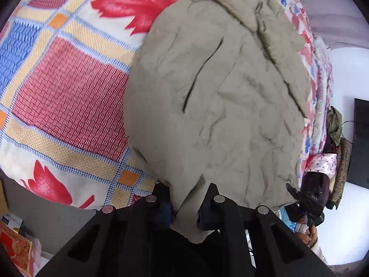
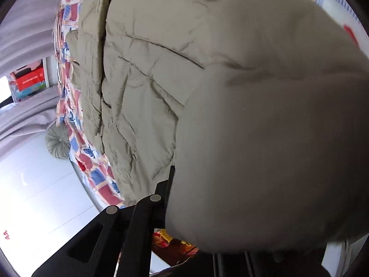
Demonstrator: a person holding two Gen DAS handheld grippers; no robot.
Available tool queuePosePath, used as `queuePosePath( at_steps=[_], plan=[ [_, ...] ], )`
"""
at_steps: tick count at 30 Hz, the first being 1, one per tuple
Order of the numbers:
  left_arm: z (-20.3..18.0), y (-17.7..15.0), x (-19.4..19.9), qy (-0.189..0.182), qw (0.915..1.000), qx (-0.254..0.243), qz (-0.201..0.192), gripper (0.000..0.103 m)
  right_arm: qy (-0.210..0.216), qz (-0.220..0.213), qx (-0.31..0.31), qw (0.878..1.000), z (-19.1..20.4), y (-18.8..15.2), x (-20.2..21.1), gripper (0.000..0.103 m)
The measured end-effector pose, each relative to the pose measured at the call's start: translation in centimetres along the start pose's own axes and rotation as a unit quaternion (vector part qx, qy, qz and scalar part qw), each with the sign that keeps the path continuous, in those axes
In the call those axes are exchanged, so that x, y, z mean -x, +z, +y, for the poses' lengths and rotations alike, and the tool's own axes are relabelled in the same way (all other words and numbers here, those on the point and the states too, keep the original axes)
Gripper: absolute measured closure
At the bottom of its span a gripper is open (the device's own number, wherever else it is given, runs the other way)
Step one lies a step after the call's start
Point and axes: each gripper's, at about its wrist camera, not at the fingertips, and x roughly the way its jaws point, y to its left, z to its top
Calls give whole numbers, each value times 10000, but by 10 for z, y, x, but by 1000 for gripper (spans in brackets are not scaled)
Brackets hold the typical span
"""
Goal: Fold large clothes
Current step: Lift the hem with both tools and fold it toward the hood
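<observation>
The puffy khaki quilted jacket [image 1: 219, 92] on the patterned bed [image 1: 69, 80] looks soft, bulky, springy; left gripper [image 1: 185, 210] pinches its hem, best hold; right gripper's [image 2: 170, 198] jaws are hidden by fabric.

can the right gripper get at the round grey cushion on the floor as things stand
Probably not. The right gripper appears shut on the jacket, whose fabric drapes over most of its right side. The round cushion sits on the floor beyond the bed's edge, so the gripper would likely have to let go first.
</observation>
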Motion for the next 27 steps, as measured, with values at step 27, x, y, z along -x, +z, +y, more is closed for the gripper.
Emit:
queuePosePath(
  at_steps=[27],
  plan=[
    [-175, 237, 94, -475, 9578, -1399, -2465, 86, -561, -1385, 3163, 9368, 293, 124, 43, 96]
  ],
)
